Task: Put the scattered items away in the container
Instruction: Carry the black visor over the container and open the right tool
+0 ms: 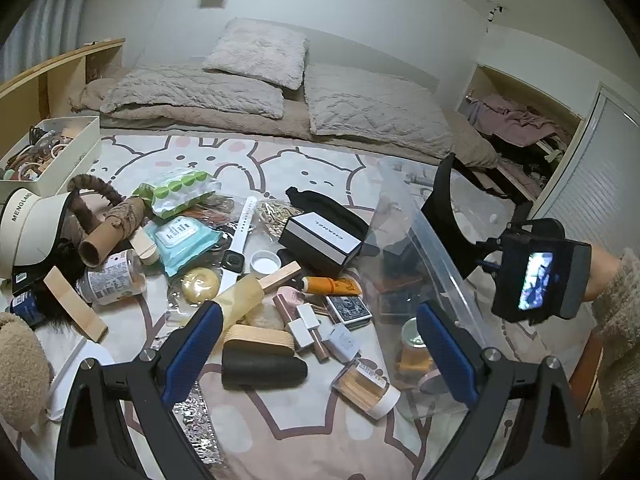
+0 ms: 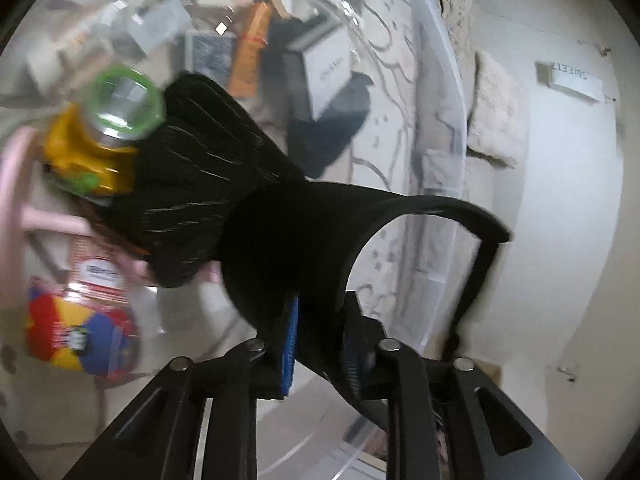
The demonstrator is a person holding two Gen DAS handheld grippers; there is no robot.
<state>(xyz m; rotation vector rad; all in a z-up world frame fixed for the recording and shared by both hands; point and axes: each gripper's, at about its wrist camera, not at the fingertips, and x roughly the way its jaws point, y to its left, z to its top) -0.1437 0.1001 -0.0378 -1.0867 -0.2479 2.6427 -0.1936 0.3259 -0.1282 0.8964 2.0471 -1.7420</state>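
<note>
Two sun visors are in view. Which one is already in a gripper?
The black visor, between the right gripper's pads over the clear container. The cream visor marked MENGLAND lies untouched at the far left of the bed.

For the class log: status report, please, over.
Left gripper open, empty. Right gripper holds black strap inside clear bin. Clutter remains outside.

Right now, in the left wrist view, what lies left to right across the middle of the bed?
Visor → cardboard tube → blue wipes pack → white watch → Chanel box → clear container → right gripper, which has a black item between its jaws.
</note>
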